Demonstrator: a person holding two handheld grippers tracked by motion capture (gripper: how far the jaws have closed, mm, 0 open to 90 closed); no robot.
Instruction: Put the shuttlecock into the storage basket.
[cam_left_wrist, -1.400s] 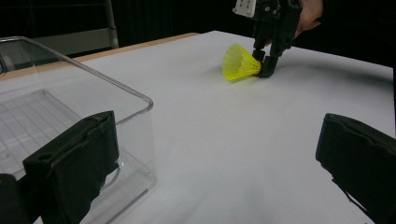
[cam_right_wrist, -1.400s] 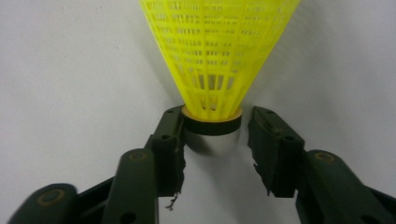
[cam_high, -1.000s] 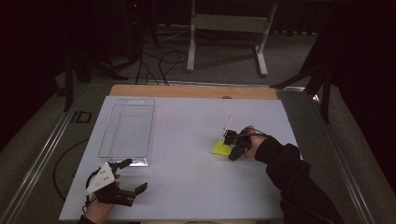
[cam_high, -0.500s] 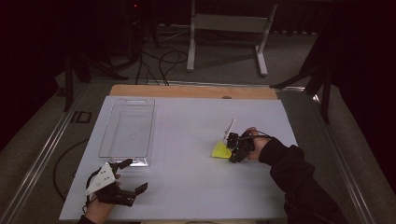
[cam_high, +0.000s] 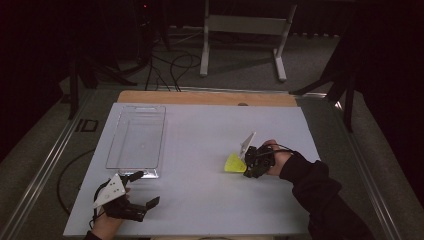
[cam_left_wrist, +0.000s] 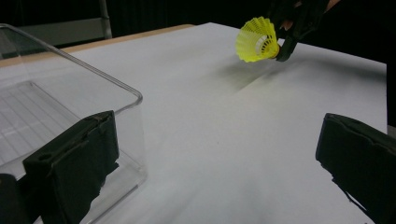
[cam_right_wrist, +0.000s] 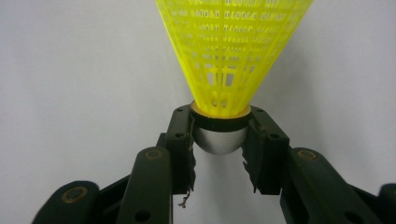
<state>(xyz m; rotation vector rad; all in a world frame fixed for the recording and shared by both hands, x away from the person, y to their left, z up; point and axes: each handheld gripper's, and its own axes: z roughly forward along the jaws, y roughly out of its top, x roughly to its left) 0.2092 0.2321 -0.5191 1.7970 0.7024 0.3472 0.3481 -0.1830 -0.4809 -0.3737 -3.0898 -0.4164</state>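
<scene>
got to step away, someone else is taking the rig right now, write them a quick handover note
Right gripper: shut on the yellow shuttlecock at its cork end, skirt pointing away, held just above the white table.
Left gripper: open, holding nothing, near the front corner of the clear bin.
Done: shuttlecock gripped and off the table.
Left: probably carry it across and drop it in the bin, which looks to hold nothing so far.

The yellow shuttlecock (cam_right_wrist: 233, 56) skirt runs past the frame's top.

High view looks down over the table (cam_high: 200, 200); both tool views sit close, sharing the yellow shuttlecock (cam_left_wrist: 258, 41).
</scene>
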